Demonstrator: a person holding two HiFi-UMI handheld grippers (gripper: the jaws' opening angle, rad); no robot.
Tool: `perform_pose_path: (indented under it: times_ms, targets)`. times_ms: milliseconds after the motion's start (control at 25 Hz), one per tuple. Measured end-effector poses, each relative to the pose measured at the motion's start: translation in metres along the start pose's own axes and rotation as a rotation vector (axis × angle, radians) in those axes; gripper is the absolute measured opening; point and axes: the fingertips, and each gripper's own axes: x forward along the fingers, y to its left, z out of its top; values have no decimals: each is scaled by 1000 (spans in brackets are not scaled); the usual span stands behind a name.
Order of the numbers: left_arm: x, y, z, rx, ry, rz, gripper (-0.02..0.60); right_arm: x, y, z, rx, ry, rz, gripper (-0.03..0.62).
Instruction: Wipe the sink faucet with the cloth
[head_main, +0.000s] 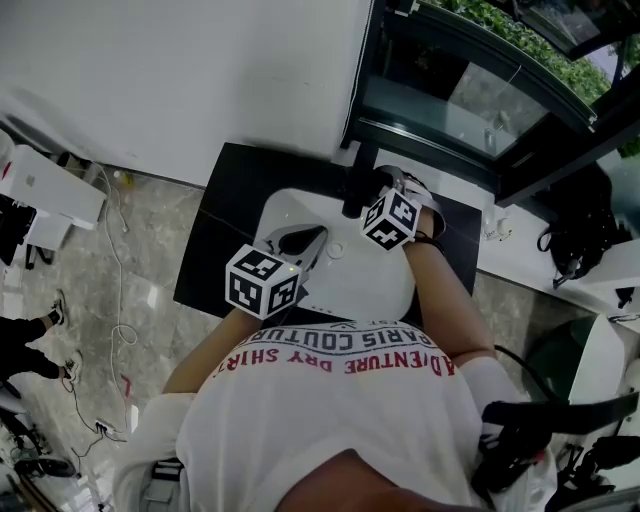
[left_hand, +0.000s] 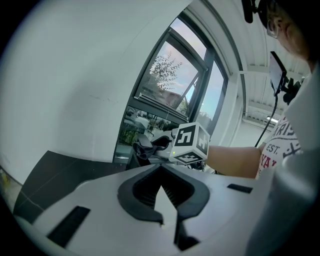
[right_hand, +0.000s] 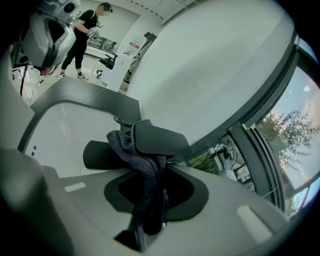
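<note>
The black faucet (head_main: 355, 190) stands at the back of a white sink (head_main: 350, 295) set in a black counter (head_main: 215, 240). My right gripper (head_main: 372, 197) is at the faucet, shut on a dark grey cloth (right_hand: 145, 170). In the right gripper view the cloth hangs from the jaws (right_hand: 148, 225) and is bunched against the faucet's lever (right_hand: 160, 140), with the spout (right_hand: 100, 156) just left of it. My left gripper (head_main: 303, 240) hovers over the basin's left side, apart from the faucet. Its jaws (left_hand: 167, 220) are shut on nothing and point toward the right gripper's marker cube (left_hand: 190, 143).
A white wall (head_main: 180, 80) runs behind the counter, and a dark-framed window (head_main: 450, 95) is at the back right. Cables (head_main: 115, 300) lie on the stone floor to the left, by white boxes (head_main: 45, 190). A black bag (head_main: 580, 235) sits at the right. Another person (right_hand: 87, 35) stands far off.
</note>
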Motion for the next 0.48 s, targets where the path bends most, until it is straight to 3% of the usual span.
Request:
perform_pose_path:
  times_ms: [480]
  targets:
    - [3, -9, -1, 5, 5, -7, 2, -24, 9, 1, -22, -46, -32, 80]
